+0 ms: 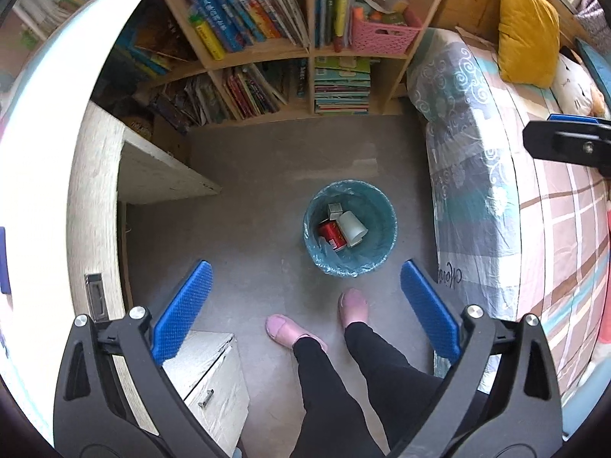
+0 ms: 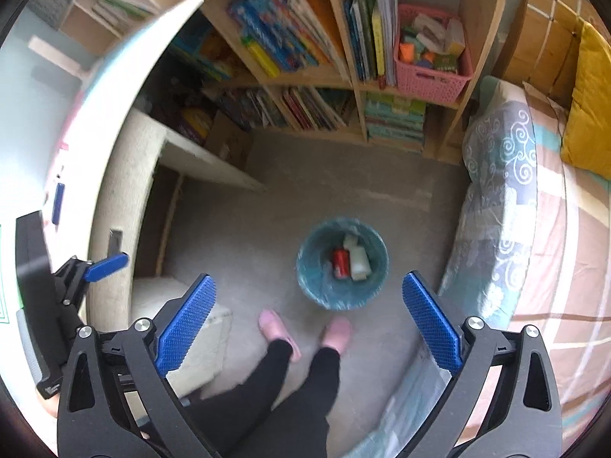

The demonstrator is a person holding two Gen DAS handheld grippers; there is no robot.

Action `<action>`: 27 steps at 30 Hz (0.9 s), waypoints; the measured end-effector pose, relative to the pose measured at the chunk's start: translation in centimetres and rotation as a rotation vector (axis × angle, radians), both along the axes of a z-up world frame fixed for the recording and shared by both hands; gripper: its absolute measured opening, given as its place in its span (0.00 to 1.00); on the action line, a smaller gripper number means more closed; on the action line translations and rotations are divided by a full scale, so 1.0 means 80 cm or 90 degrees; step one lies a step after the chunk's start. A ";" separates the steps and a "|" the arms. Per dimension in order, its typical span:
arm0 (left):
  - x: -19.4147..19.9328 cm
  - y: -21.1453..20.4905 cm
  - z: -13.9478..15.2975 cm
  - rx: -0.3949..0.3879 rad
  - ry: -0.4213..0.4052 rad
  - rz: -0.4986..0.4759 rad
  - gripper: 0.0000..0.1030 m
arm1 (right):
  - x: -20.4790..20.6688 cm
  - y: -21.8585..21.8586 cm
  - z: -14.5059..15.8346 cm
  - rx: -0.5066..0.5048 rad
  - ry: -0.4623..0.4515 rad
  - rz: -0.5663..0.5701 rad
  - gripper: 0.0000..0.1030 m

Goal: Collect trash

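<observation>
Three pieces of trash show in the bin (image 1: 350, 228): a red can (image 1: 333, 235), a white cup (image 1: 352, 228) lying on its side, and a small white carton (image 1: 335, 210) above them. The bin, lined with a blue-green bag, stands on the grey floor (image 1: 267, 175) between the desk (image 1: 95, 198) and the bed (image 1: 496, 191), just ahead of the person's two pink slippers (image 1: 284, 330).

Both tools are held high over it, pointing down. The left gripper (image 1: 305, 307) has its two blue fingers spread wide with nothing between them, and the right gripper (image 2: 309, 322) is just as wide and just as empty.

Judging from that, the collecting looks finished or nearly so: no loose rubbish shows on the visible floor (the desk top is washed out by glare, so I cannot tell what lies there). One bin, one bookshelf (image 1: 305, 49), one pink basket (image 1: 385, 34), one yellow cushion (image 1: 529, 34).
</observation>
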State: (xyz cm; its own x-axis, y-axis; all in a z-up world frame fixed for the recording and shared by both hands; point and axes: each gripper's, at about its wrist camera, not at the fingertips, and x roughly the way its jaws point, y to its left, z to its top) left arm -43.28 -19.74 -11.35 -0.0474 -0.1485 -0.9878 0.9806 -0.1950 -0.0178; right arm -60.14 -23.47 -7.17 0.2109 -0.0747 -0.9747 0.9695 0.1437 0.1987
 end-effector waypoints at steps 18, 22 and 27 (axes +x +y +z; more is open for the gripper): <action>0.138 0.030 0.073 -0.085 -0.023 0.117 0.94 | 0.158 -0.003 0.073 -0.146 -0.021 0.226 0.94; 0.180 0.042 0.080 -0.090 -0.016 0.159 0.94 | 0.195 -0.008 0.082 -0.133 -0.050 0.243 0.94; 0.228 0.057 0.087 -0.098 -0.033 0.195 0.94 | 0.243 -0.005 0.092 -0.134 -0.089 0.265 0.94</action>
State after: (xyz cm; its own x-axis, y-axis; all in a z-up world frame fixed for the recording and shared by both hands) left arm -25.03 -15.18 -4.42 0.0723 -0.2951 -0.9527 0.9929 0.1121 0.0406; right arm -40.71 -23.91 0.23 0.3929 -0.1489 -0.9074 0.7868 0.5652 0.2480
